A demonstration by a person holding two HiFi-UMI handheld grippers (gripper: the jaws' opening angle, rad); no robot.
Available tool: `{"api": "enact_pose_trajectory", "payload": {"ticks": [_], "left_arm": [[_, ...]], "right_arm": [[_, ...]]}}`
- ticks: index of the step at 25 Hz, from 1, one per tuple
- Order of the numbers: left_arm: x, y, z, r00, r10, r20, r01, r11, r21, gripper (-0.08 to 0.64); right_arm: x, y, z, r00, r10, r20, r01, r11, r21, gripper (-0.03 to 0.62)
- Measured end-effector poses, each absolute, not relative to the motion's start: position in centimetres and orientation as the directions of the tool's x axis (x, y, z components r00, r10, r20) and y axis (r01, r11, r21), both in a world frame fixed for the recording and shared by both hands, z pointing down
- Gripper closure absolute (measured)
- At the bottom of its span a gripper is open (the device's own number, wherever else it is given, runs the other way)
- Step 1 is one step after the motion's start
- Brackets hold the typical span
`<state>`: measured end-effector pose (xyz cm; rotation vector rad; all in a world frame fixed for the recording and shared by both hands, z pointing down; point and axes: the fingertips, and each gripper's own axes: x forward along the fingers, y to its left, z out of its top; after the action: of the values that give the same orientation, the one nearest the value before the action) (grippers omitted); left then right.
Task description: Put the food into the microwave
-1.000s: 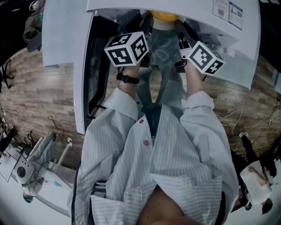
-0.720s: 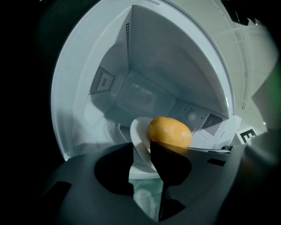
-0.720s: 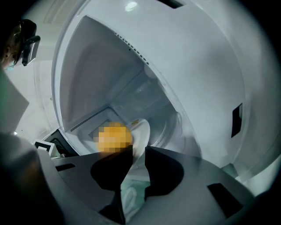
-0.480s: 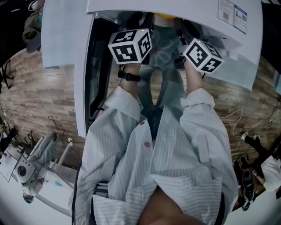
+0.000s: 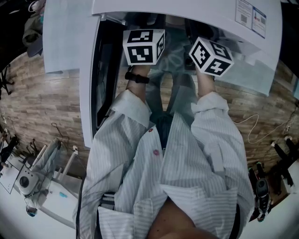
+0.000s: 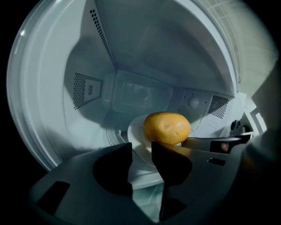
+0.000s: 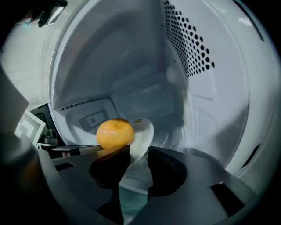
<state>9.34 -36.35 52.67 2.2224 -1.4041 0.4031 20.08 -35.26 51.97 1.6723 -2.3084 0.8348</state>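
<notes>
A round yellow-orange food [image 6: 167, 127] [image 7: 115, 133] sits on a white plate [image 6: 137, 132] [image 7: 144, 132] inside the white microwave [image 5: 187, 9]. The plate lies low on the oven floor. My left gripper [image 6: 141, 160] has the plate's near rim between its jaws, which are opening with a gap showing around the rim. My right gripper [image 7: 138, 165] stands the same way at the plate's other side, its jaws also opening. In the head view only the two marker cubes [image 5: 144, 45] [image 5: 210, 56] show at the oven mouth.
The microwave door [image 5: 88, 93] hangs open at the left. Perforated vent walls [image 7: 189, 48] close in on the cavity. Each gripper view shows the other gripper's arm [image 6: 215, 143] [image 7: 66, 149]. Wooden flooring [image 5: 42, 102] and a white stand [image 5: 46, 186] lie below left.
Both marker cubes have rolled and shifted up towards the oven mouth. The yellow food seen earlier at the top of the head view is now hidden.
</notes>
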Motion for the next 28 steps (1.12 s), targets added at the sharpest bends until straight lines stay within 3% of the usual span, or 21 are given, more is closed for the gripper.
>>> {"api": "enact_pose_trajectory", "payload": {"ticks": [14, 28], "left_arm": [[8.7, -36.4, 52.8, 0.460, -0.757, 0.464, -0.883, -0.337, 0.325, 0.431], [7.9, -34.7, 50.8, 0.466, -0.773, 0.430, -0.870, -0.313, 0.380, 0.431]], "right_arm": [[20.1, -35.1, 52.6, -0.282, -0.831, 0.479, -0.955, 0.193, -0.227, 0.407], [20.0, -33.9, 50.3, -0.313, -0.842, 0.440, -0.938, 0.201, -0.282, 0.403]]}}
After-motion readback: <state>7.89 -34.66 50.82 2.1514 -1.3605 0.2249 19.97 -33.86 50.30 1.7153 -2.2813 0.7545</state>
